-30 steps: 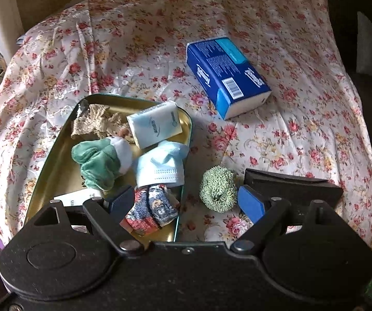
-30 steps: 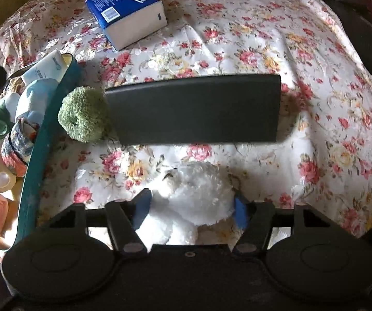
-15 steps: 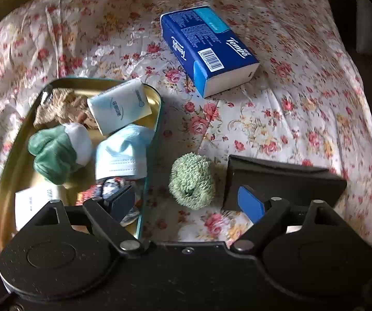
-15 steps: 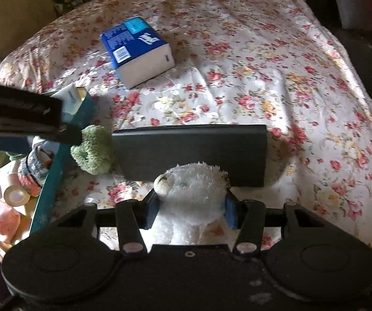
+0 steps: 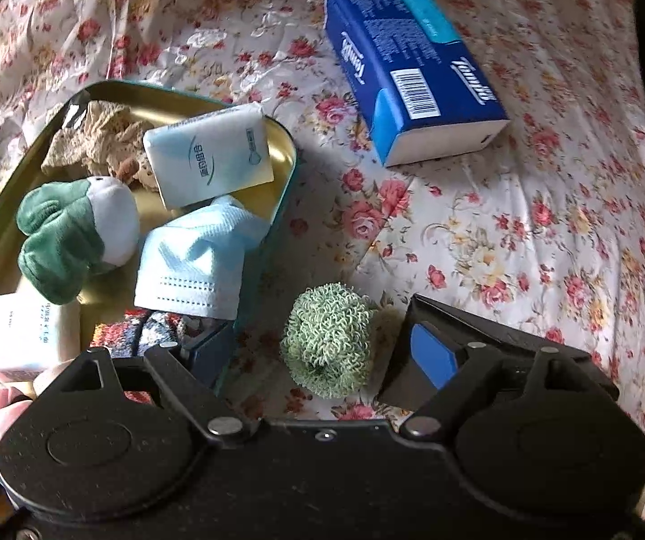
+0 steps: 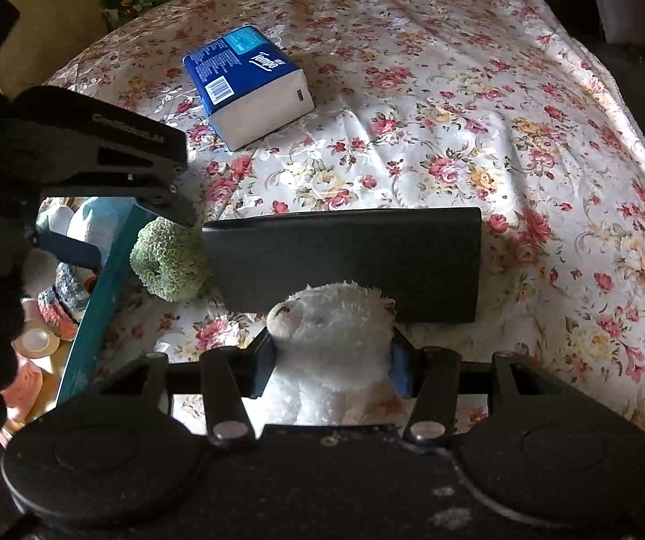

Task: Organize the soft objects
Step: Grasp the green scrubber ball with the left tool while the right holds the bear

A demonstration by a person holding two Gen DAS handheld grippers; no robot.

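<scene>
A green knitted scrunchie (image 5: 327,337) lies on the flowered cloth between the teal tin (image 5: 284,180) and a black case (image 5: 417,310). My left gripper (image 5: 320,351) hangs over it with its jaws closing; the scrunchie sits between the fingers and the pads are clear of it. In the right wrist view, that gripper's fingers (image 6: 178,207) show above the scrunchie (image 6: 169,261). My right gripper (image 6: 331,362) is shut on a white plush bear (image 6: 331,324), in front of the black case (image 6: 345,261).
The tin holds a green-and-white plush (image 5: 75,234), a blue face mask (image 5: 192,261), a white tissue pack (image 5: 210,162), lace cloth (image 5: 93,139), a patterned sock (image 5: 142,333) and a tape roll (image 6: 34,342). A blue tissue pack (image 5: 412,72) lies farther back. The table edge drops off at the right.
My left gripper came down and in over the green scrunchie. My right gripper's jaws closed on the white bear, which stood loose between them a second ago.
</scene>
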